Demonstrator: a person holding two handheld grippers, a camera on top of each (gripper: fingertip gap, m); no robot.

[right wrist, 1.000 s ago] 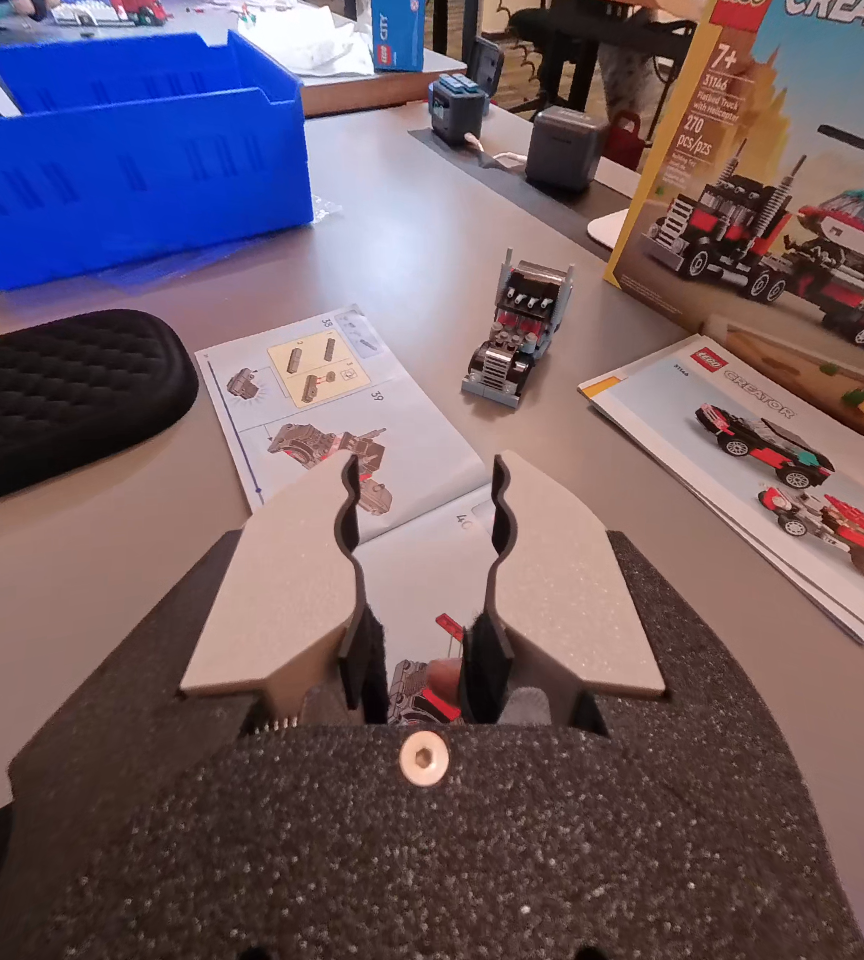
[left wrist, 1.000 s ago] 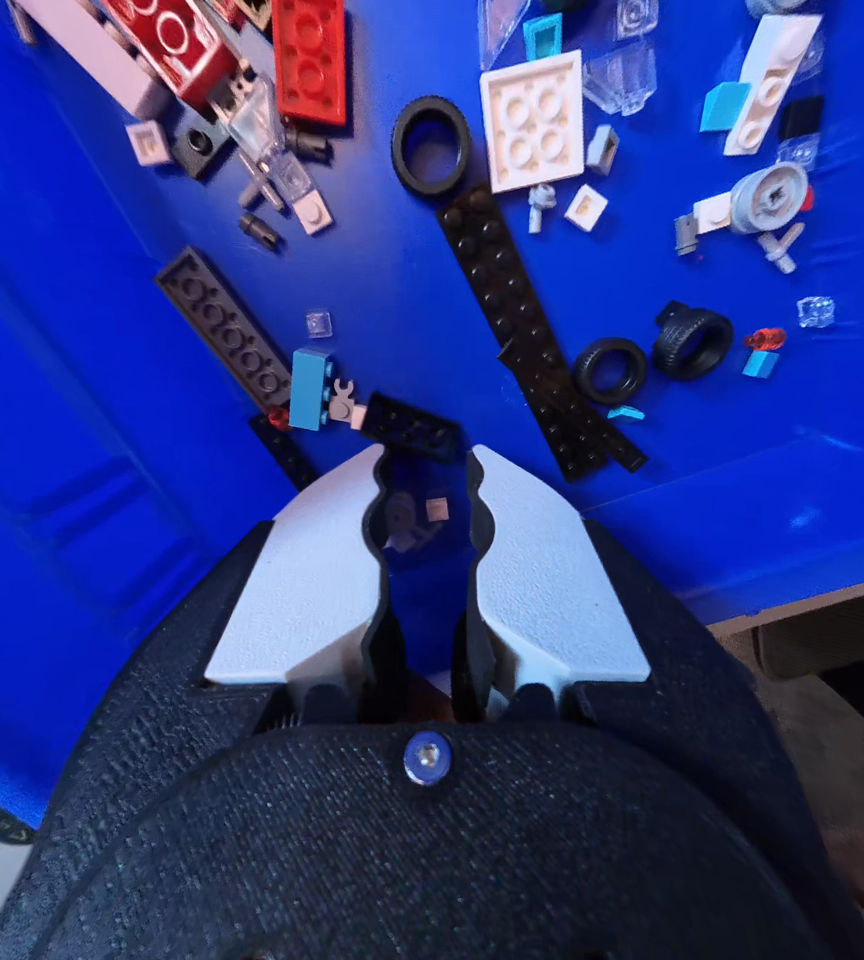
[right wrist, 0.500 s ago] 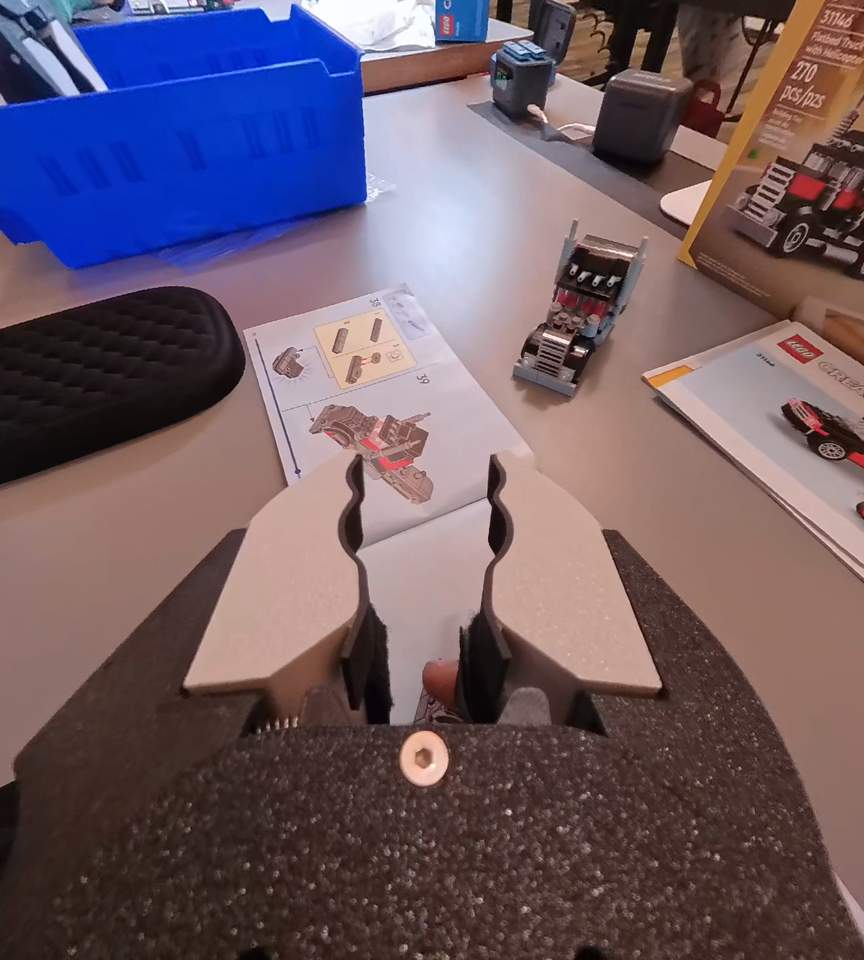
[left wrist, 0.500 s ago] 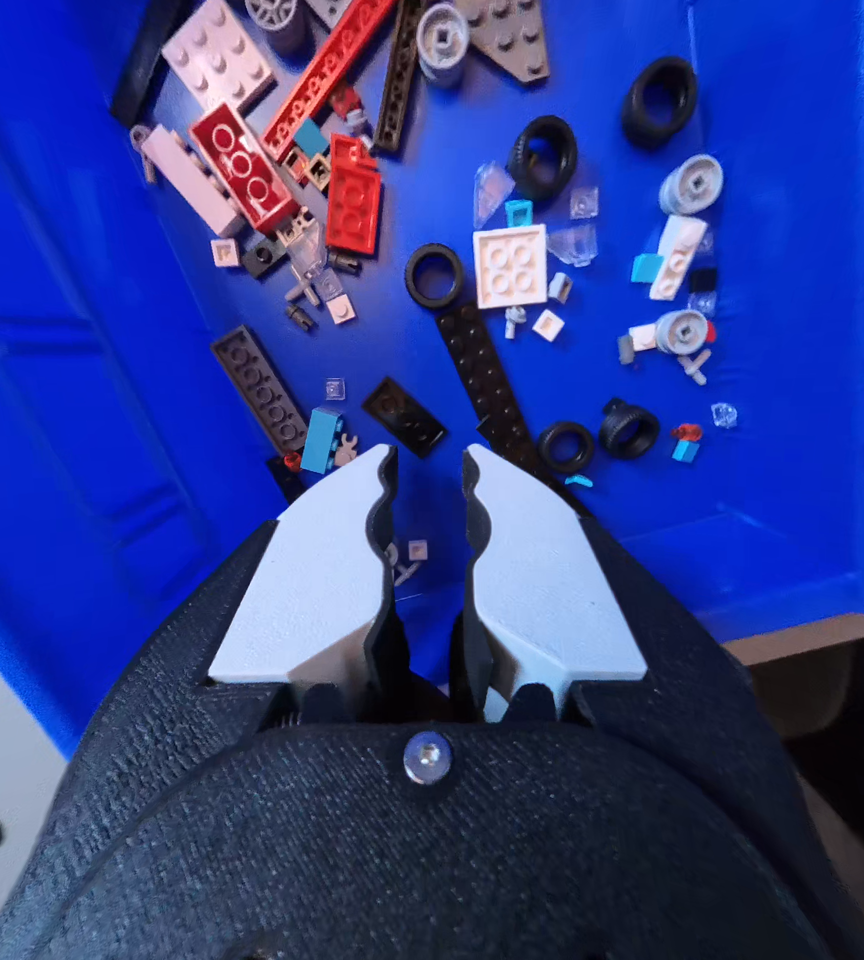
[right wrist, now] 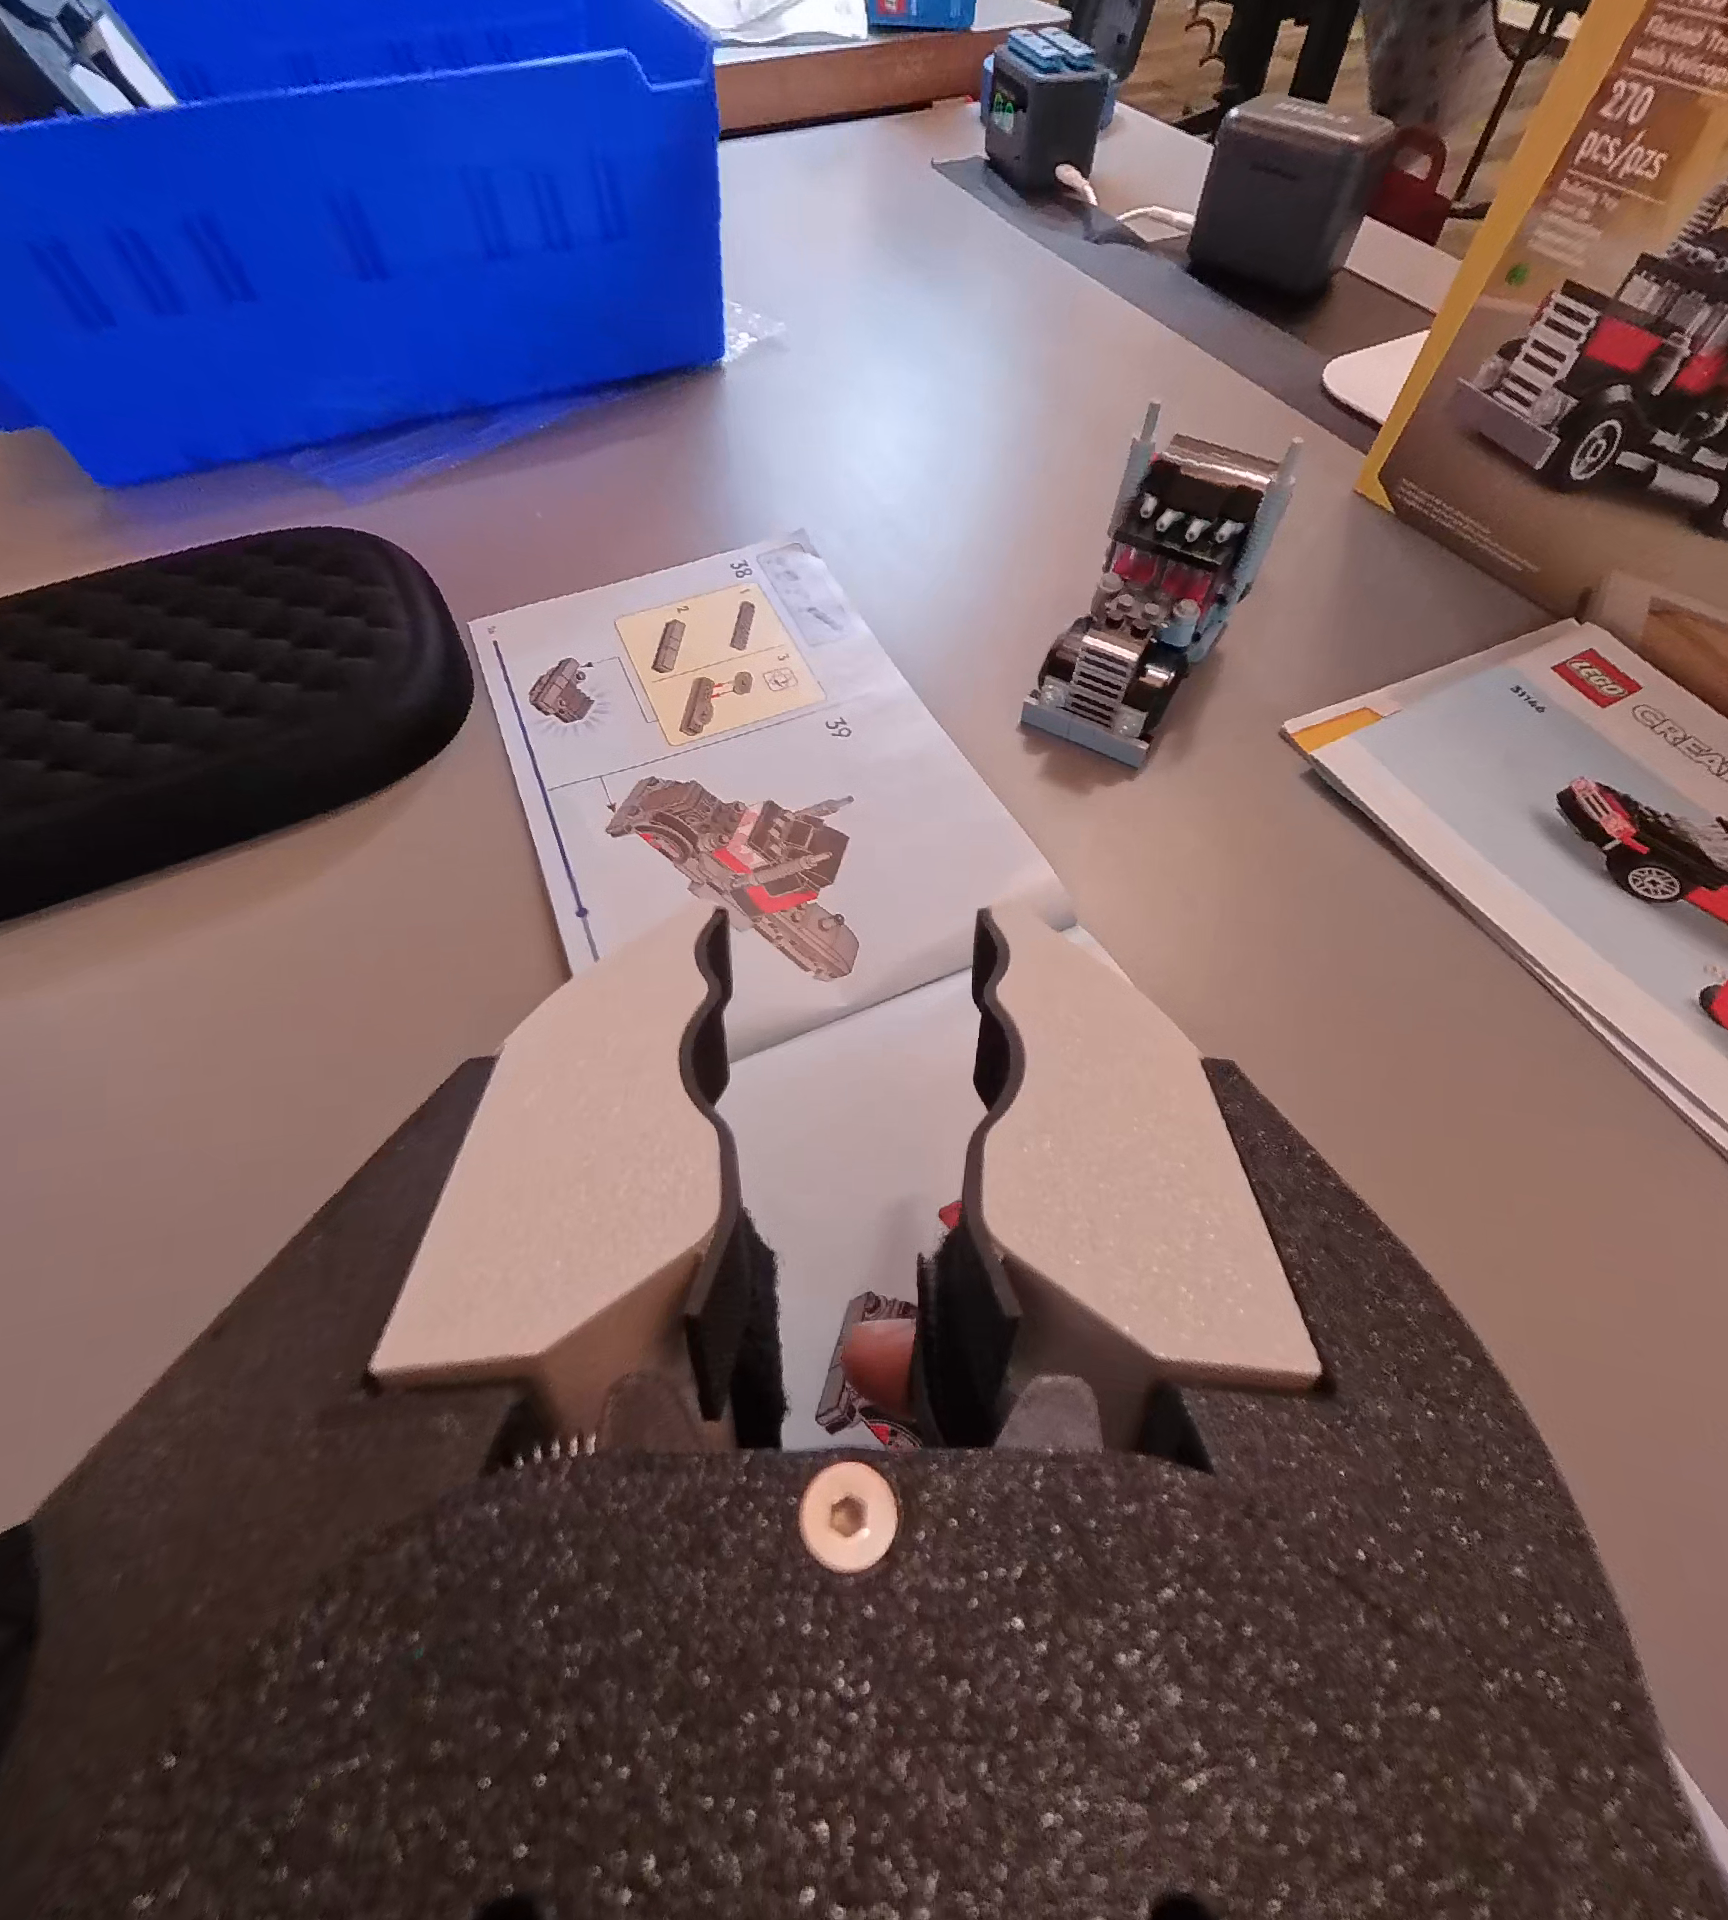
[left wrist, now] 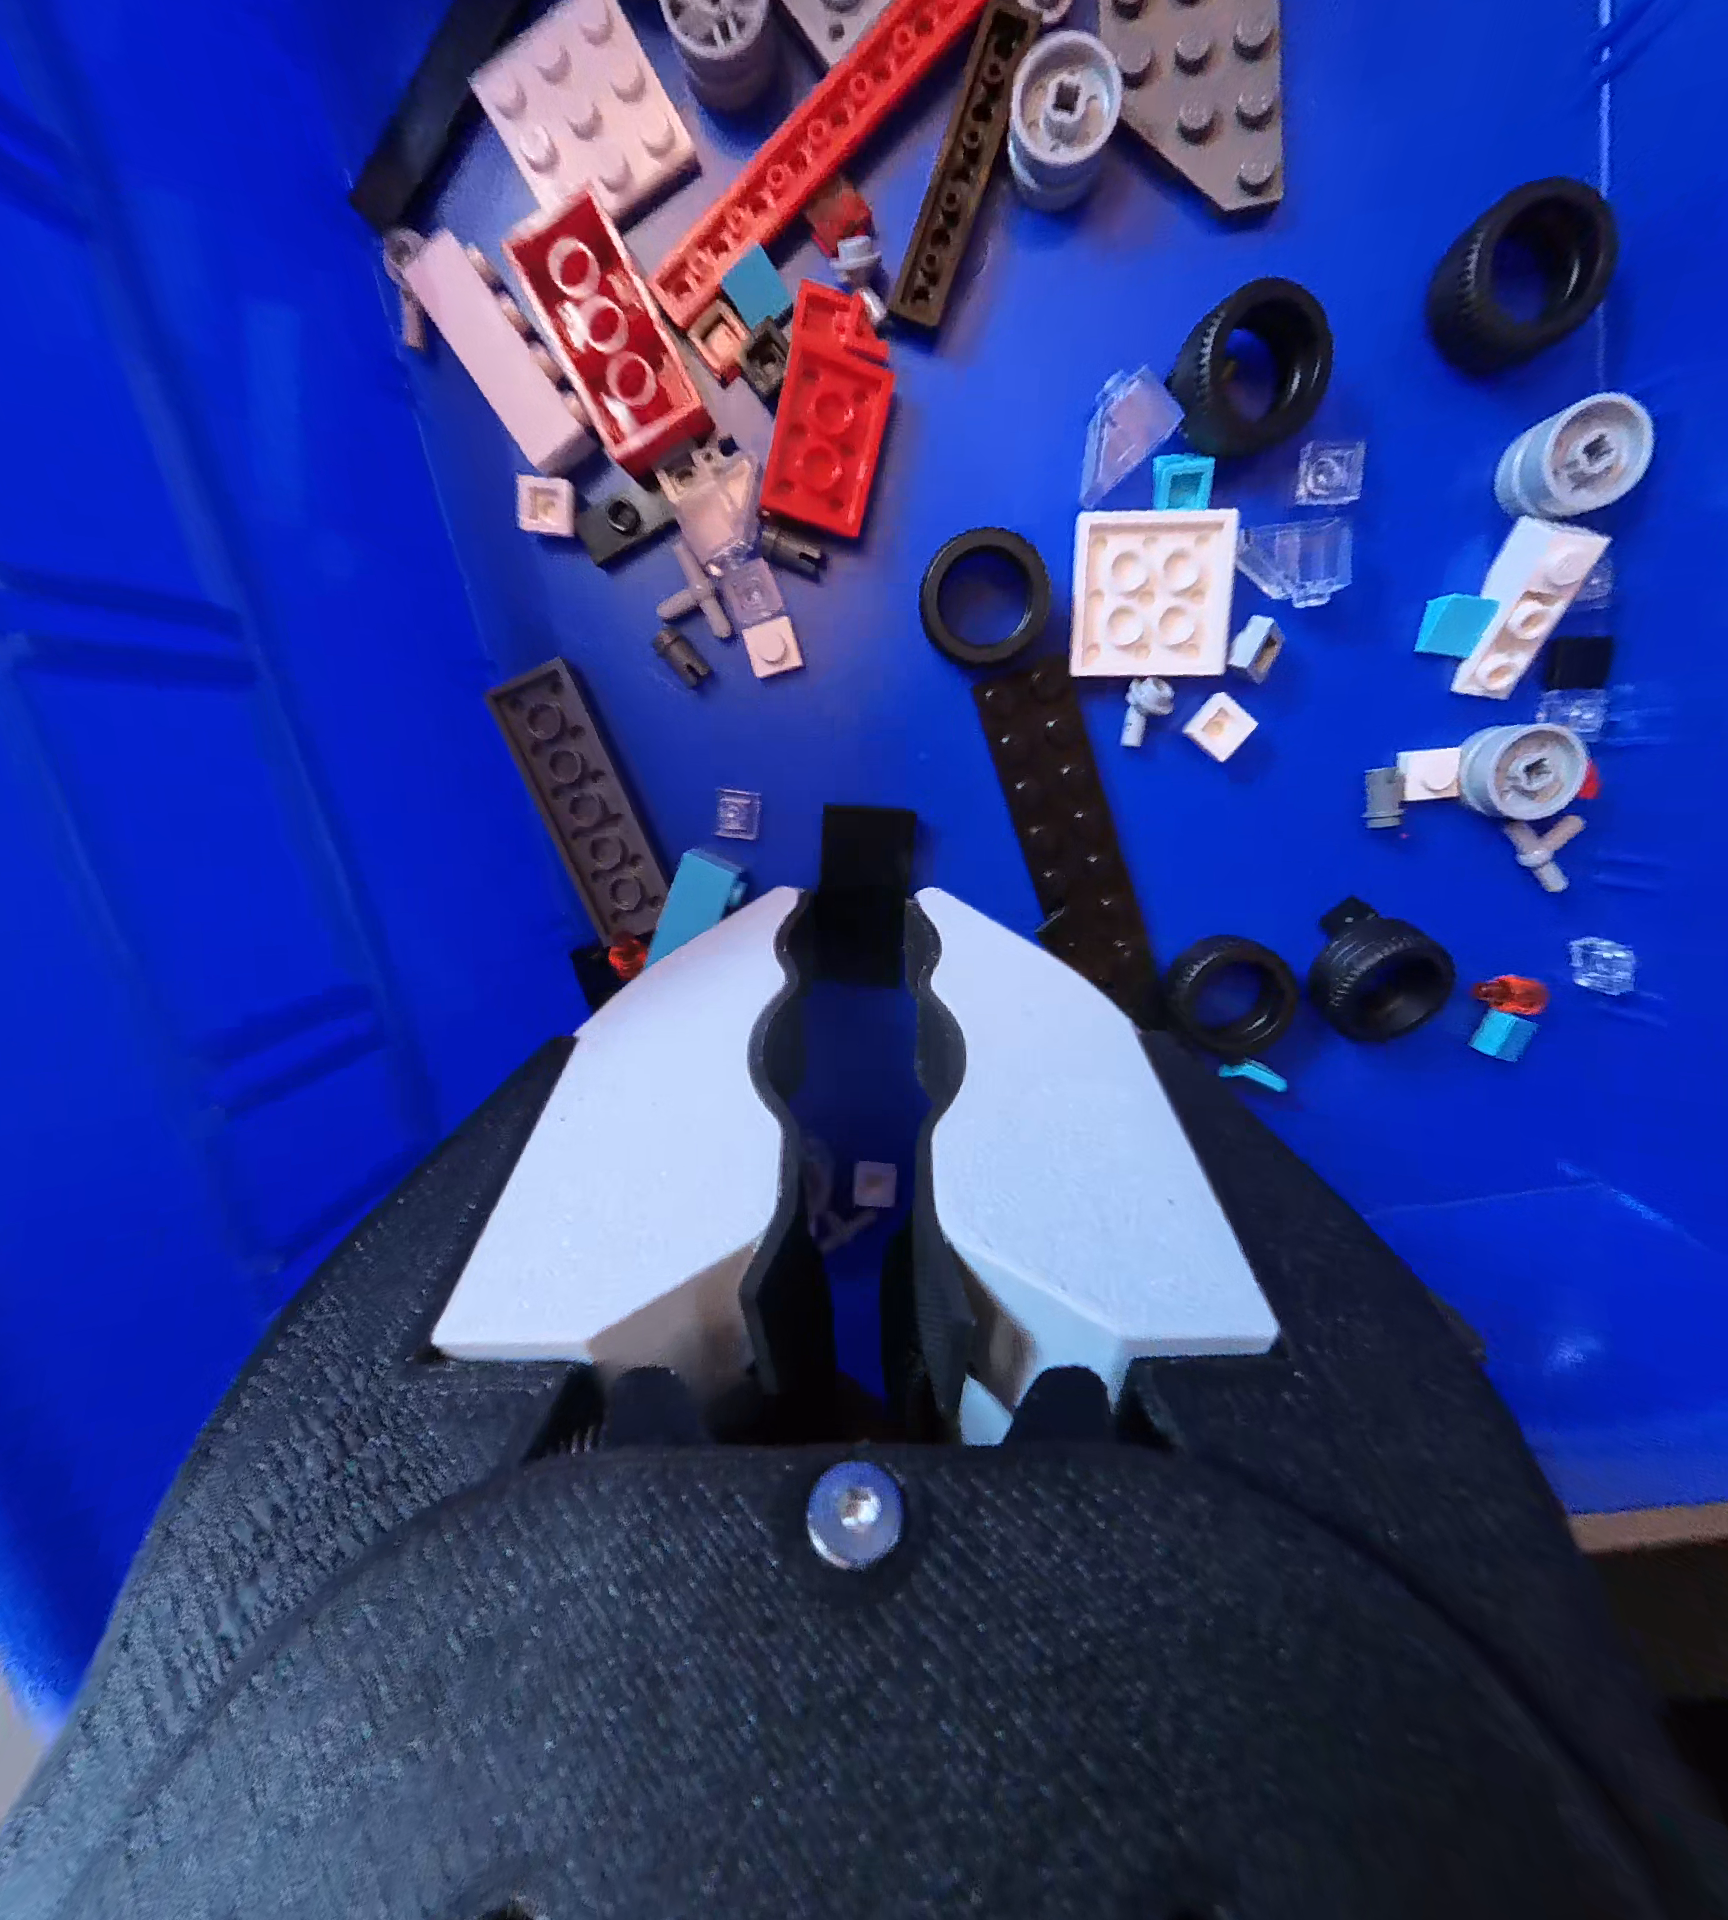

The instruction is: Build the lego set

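My left gripper (left wrist: pixel 860 909) is inside the blue bin (left wrist: pixel 216 727), shut on a small black plate (left wrist: pixel 868 862) that stands between its fingertips. Loose pieces lie around it: a long black plate (left wrist: pixel 1057 831), a dark grey plate (left wrist: pixel 579 800), a white square plate (left wrist: pixel 1151 592), a red plate (left wrist: pixel 829 436) and tyres (left wrist: pixel 1234 992). My right gripper (right wrist: pixel 849 935) is open and empty above the open instruction booklet (right wrist: pixel 735 748). The partly built truck cab (right wrist: pixel 1151 603) stands on the table beyond it, to the right.
The blue bin (right wrist: pixel 340 239) stands at the far left of the grey table. A black padded rest (right wrist: pixel 133 707) lies left of the booklet. The set's box (right wrist: pixel 1649 291) and a second booklet (right wrist: pixel 1618 831) are at the right. Dark chargers (right wrist: pixel 1275 197) sit at the back. My right gripper is the nearer one to the black padded rest (right wrist: pixel 133 707): about 20 centimetres, against 30 centimetres.
My left gripper has moved up to the small black plate and closed on it; the plate now sits straight between the tips. My right gripper has drifted slightly and stays open.
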